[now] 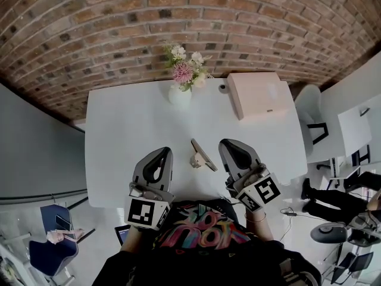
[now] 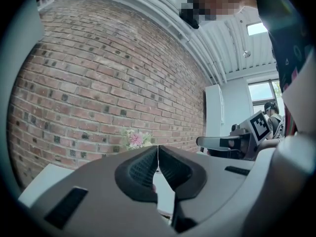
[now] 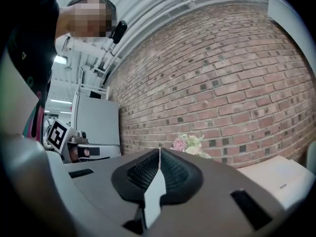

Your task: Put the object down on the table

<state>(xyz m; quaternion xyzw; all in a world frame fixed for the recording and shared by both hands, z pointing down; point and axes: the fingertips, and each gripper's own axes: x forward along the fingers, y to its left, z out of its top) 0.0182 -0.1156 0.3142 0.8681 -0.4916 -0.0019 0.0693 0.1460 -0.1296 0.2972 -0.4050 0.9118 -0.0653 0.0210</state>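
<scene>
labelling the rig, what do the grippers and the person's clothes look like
The left gripper and right gripper are grey with dark ribbed pads. Each carries a cube with black-and-white square markers. The person wears a dark top with a colourful print.

Small tan-and-dark object on the white table, identity unclear.

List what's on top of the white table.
White vase of flowers, pale box, a small dark round item beside the box, a small tan-and-dark object near the front. Left tongs and right tongs hide patches of tabletop beneath them.
</scene>
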